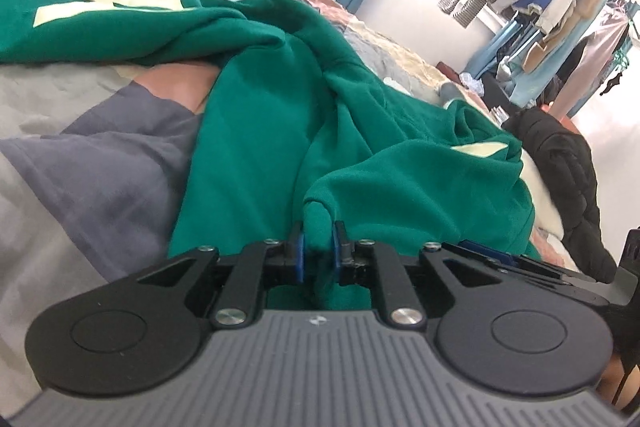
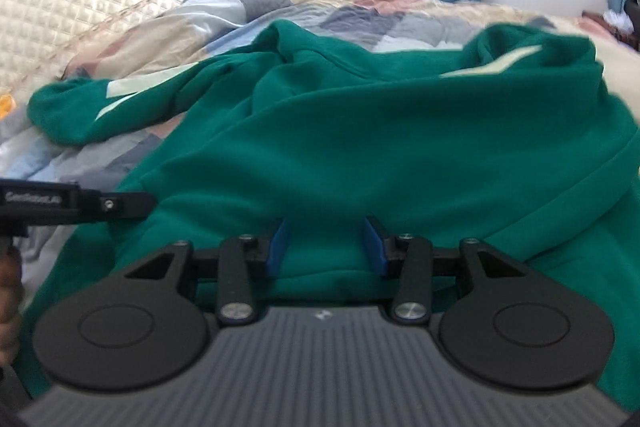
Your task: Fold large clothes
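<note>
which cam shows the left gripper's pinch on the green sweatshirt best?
Left wrist: the left gripper is shut on a bunched fold of the green sweatshirt, seen head-on. Right wrist shows only that gripper's black body from the side, at its left edge; the pinch is hidden.

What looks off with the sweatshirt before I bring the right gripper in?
The green sweatshirt lies bunched and creased on the patchwork quilt, one sleeve sprawled sideways. Left gripper pinches a fold; right gripper is open.

Black tool [image 1: 319, 239], blue pads [image 2: 278, 243], silver screws.
</note>
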